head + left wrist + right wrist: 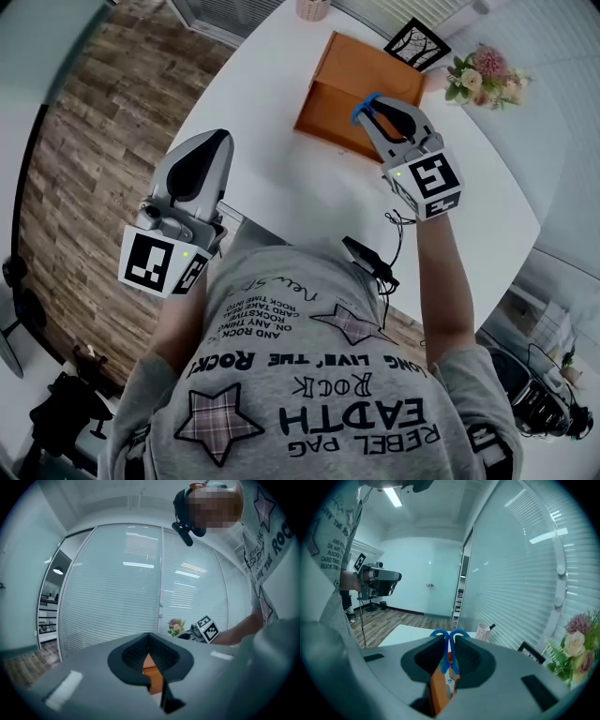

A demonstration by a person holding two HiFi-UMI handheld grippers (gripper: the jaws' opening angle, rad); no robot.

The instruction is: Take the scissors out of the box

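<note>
Scissors (pixel 449 654), blue handles, are clamped between the right gripper's (pixel 373 105) jaws, handle loops sticking out past the far tips. They sit over the right part of the orange box (pixel 342 84); blades are mostly hidden by the pads, and I can't tell if they are clear of the box. The box is on the white table (pixel 272 178), toward the far side. Right of the box are flowers (pixel 483 75), with a picture frame (pixel 417 42) just beyond and a pen cup (pixel 314 7) at the far edge. The left gripper (pixel 218 139) is at the table's near-left edge, well apart from the box, jaws together with nothing between them.
</note>
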